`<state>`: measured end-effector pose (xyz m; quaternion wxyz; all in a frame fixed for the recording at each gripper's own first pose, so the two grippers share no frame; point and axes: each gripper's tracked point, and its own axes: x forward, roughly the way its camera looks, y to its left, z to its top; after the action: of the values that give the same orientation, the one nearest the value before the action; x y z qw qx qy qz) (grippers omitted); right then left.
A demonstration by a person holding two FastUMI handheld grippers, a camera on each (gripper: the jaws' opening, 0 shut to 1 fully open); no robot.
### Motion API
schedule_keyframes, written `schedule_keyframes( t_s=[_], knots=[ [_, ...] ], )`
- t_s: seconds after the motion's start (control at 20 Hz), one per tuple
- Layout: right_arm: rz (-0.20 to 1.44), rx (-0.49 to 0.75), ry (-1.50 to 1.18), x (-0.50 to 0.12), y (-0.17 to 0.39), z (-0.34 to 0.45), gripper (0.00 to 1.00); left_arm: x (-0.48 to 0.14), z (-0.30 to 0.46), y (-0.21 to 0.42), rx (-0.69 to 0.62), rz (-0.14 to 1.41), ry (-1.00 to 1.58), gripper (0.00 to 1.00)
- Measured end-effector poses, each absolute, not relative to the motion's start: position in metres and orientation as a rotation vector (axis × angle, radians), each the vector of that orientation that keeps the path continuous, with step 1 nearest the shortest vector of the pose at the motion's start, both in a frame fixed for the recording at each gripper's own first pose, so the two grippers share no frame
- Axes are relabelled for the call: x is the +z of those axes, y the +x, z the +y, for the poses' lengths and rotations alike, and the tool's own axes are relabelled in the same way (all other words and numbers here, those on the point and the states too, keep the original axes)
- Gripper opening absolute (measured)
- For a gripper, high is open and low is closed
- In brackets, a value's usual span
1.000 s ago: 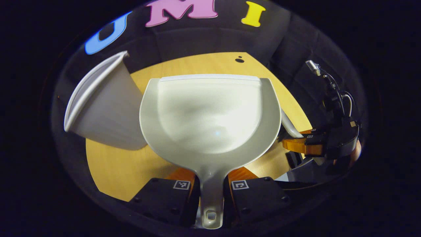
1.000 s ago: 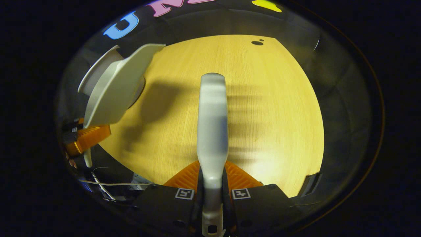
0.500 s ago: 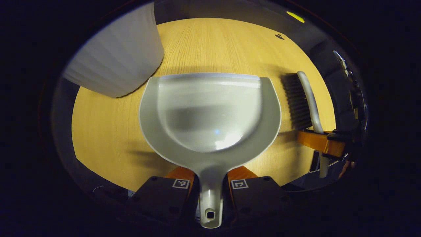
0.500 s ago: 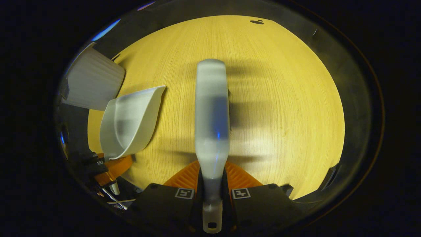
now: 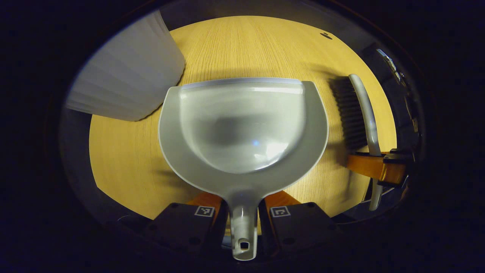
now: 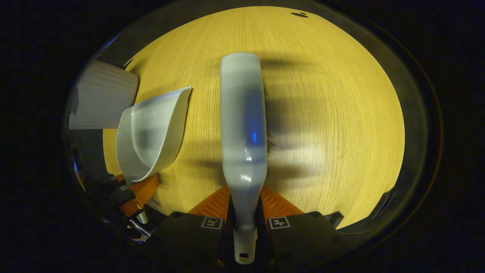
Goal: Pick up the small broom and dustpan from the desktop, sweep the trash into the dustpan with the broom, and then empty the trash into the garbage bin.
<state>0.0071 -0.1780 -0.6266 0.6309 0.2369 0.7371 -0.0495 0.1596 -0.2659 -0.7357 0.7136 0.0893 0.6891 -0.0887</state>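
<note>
Two tools are each clamped on a handle. In the left gripper view, the left tool point(image 5: 242, 210) grips the stem of the grey dustpan point(image 5: 242, 125), whose scoop lies open and empty above the wooden desk point(image 5: 125, 159), just beside the white ribbed garbage bin point(image 5: 129, 83). In the right gripper view, the right tool point(image 6: 244, 212) pinches the broom point(image 6: 242, 121), its pale back up and dark bristles facing the desk.

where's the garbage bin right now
In the left gripper view the white garbage bin stands on the wooden desktop at upper left, just beyond the dustpan's left corner.
</note>
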Motion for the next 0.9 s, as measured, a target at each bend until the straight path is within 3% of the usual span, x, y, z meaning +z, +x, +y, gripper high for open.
schedule_keyframes(
  t_s=[0.05, 0.1, 0.15, 0.2, 0.25, 0.3, 0.45, 0.5, 0.7, 0.8, 0.9],
  knots=[
    [1.685, -0.098, 0.549, -0.624, 0.009, -0.179, 0.3, -0.734, -0.267, 0.16, -0.198, 1.52, 0.191, 0.44],
    [1.683, -0.093, 0.556, -0.621, 0.009, -0.18, 0.31, -0.728, -0.27, 0.159, -0.21, 1.508, 0.183, 0.62],
    [1.669, -0.096, 0.574, -0.617, 0.011, -0.179, 0.3, -0.724, -0.271, 0.16, -0.217, 1.488, 0.182, 0.68],
    [1.652, -0.1, 0.599, -0.61, 0.015, -0.179, 0.4, -0.72, -0.269, 0.157, -0.216, 1.475, 0.185, 0.78],
    [1.631, -0.104, 0.621, -0.608, 0.017, -0.176, 0.62, -0.715, -0.268, 0.155, -0.215, 1.468, 0.188, 0.78],
    [1.609, -0.108, 0.638, -0.604, 0.021, -0.177, 0.65, -0.708, -0.27, 0.153, -0.218, 1.457, 0.178, 0.79],
    [1.516, -0.126, 0.672, -0.58, 0.033, -0.184, 0.96, -0.674, -0.276, 0.145, -0.271, 1.411, 0.112, 0.79],
    [1.48, -0.136, 0.674, -0.57, 0.036, -0.189, 1.0, -0.662, -0.275, 0.145, -0.282, 1.383, 0.101, 0.79],
    [1.28, -0.183, 0.606, -0.512, 0.053, -0.215, 1.0, -0.602, -0.274, 0.143, -0.292, 1.255, 0.038, 0.79],
    [1.125, -0.187, 0.52, -0.469, 0.07, -0.229, 0.95, -0.564, -0.277, 0.15, -0.293, 1.135, -0.023, 0.79],
    [0.995, -0.239, 0.475, -0.425, 0.079, -0.241, 0.99, -0.522, -0.282, 0.16, -0.303, 0.988, -0.074, 0.79]
  ],
)
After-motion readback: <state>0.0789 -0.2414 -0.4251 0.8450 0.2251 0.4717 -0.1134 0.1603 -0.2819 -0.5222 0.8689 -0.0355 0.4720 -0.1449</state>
